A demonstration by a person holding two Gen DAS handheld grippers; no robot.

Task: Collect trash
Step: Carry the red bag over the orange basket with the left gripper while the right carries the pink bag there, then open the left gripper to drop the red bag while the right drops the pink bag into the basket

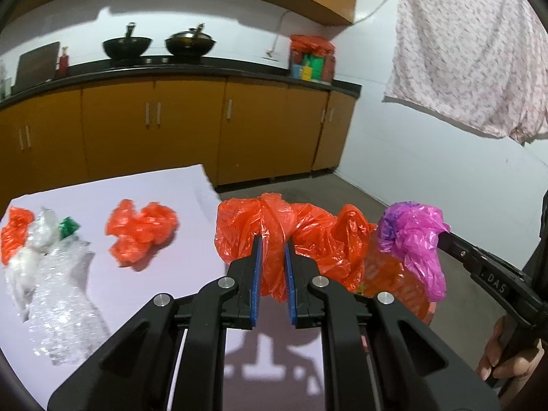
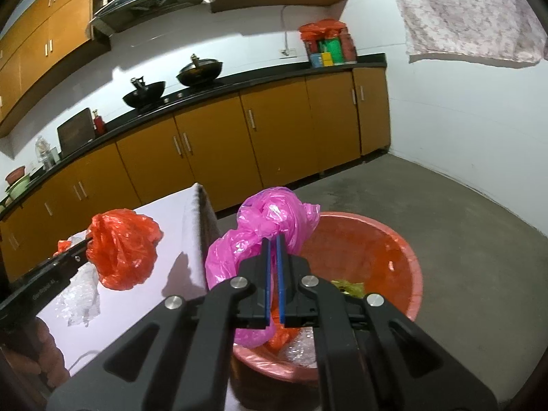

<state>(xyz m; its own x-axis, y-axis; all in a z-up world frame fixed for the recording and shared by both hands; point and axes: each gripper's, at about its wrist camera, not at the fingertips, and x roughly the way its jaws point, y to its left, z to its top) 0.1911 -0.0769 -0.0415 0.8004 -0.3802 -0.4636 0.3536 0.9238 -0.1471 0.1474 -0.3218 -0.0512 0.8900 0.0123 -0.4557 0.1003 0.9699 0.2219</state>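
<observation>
My left gripper (image 1: 273, 257) pinches a red bag (image 1: 274, 226) just beside the bin (image 2: 407, 260). My right gripper (image 2: 274, 260) clamps a pink bag (image 2: 260, 226) over the bin's near rim. Beyond the bin, on the table (image 1: 171, 185), lie another red wad (image 1: 142, 231) and bubble wrap (image 1: 58, 294). Either bag could snag on a pad or drape over the rim and fall outside the bin.
</observation>
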